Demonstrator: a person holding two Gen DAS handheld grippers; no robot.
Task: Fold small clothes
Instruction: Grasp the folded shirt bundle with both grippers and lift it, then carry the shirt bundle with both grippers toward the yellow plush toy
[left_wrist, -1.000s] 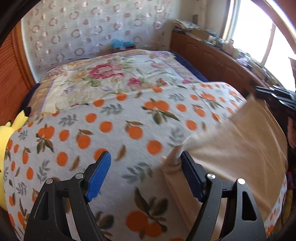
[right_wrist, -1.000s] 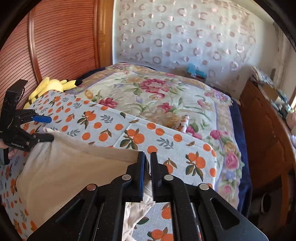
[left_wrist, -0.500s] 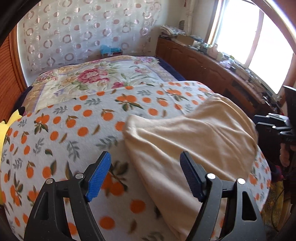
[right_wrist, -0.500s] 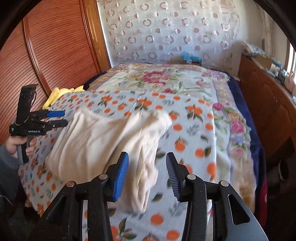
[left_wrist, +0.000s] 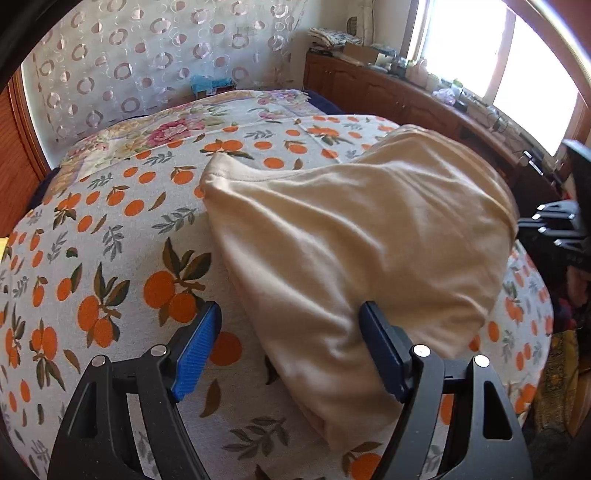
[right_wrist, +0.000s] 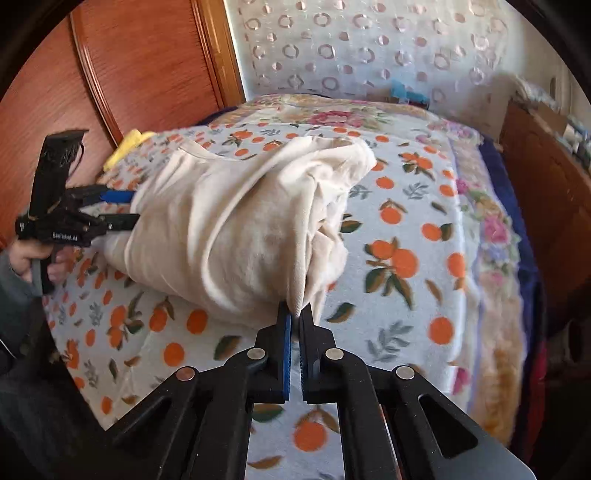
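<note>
One gripper has acted: the right gripper (right_wrist: 295, 317) has just closed, pinching the cream garment (right_wrist: 236, 221) at its near edge. Left gripper (left_wrist: 291, 347) stays spread, gripping nothing, so a fold looks ready to begin.

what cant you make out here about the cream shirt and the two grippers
- Left wrist view: the right gripper is cut off by the frame edge, its fingertips behind the cream shirt.
- Right wrist view: the left gripper tips are half hidden by the shirt's edge.
- Both views: the shirt's underside lies hidden against the orange-print blanket.
</note>
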